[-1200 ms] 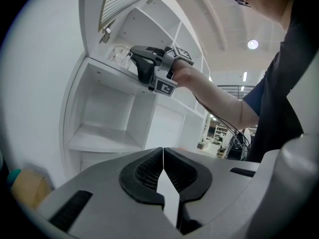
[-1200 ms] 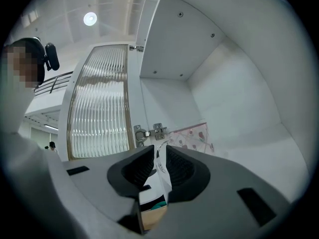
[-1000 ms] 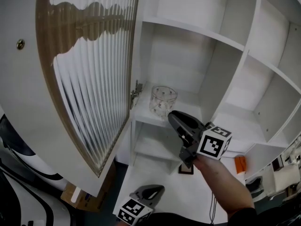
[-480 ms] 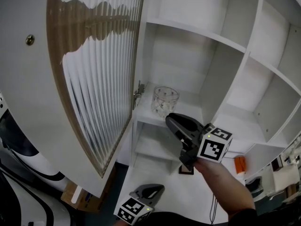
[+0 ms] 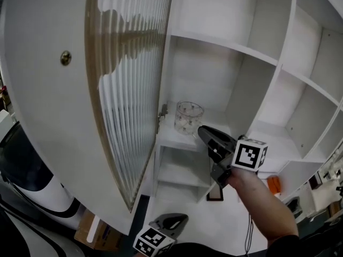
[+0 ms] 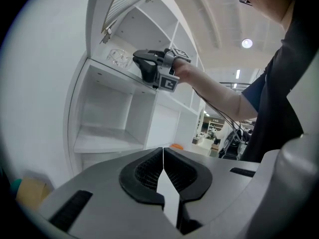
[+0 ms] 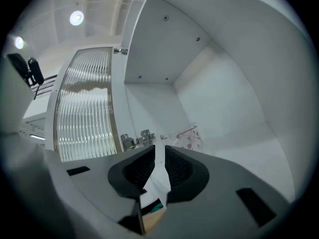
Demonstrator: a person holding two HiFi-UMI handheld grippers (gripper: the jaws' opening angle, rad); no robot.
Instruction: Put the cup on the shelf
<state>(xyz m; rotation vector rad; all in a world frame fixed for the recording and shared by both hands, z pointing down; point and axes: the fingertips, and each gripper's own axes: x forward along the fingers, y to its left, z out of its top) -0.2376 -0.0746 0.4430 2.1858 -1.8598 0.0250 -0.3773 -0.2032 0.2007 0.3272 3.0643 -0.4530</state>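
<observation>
- Ribbed-glass door point(image 5: 128, 90) stands swung open just left of the cup point(image 5: 188, 116).
- Clear, pink-spotted cup stands upright on the white shelf point(image 5: 170, 138).
- Right gripper point(image 5: 203, 131) hangs just in front of the cup, apart from it, jaws narrowly parted and empty.
- Left gripper point(image 5: 178, 218), well below the cup, has its jaws pressed together on nothing.
- Orange object point(image 5: 274, 186) lies lower right of the cup.
</observation>
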